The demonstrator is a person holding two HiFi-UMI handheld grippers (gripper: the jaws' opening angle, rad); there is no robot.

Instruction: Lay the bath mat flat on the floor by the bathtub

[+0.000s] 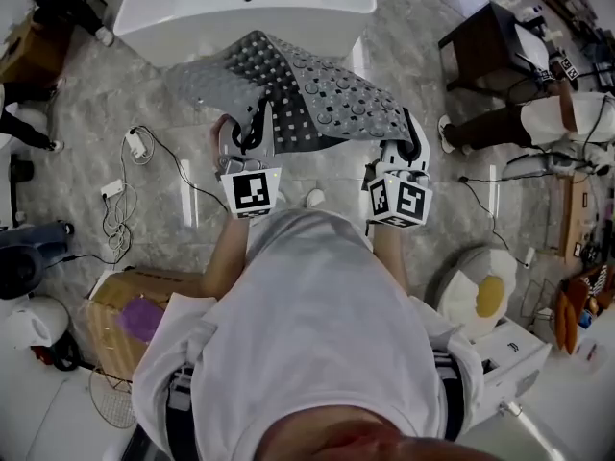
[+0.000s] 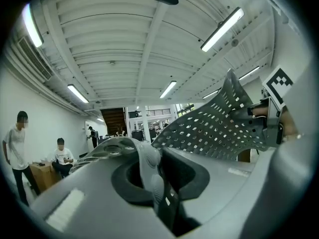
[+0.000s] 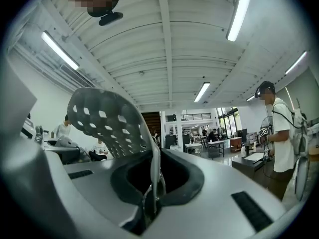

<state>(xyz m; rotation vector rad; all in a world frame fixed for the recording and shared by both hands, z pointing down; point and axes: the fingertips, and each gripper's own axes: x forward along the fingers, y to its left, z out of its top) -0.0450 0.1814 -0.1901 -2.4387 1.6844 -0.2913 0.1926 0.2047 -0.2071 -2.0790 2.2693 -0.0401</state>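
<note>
Over marble floor (image 1: 159,94) beside bathtub (image 1: 240,8), lower bath mat (image 1: 307,94) evenly, with left gripper (image 1: 245,134) and right gripper (image 1: 408,144) clamped on its near edge.

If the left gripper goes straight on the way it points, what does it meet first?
Beyond the mat it grips, the left gripper faces the bathtub. Its own view shows only open room ahead, so it may clear the rim.

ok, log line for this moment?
left gripper: shut on bath mat | right gripper: same | bath mat: held up, unlaid | bathtub: ahead
</note>
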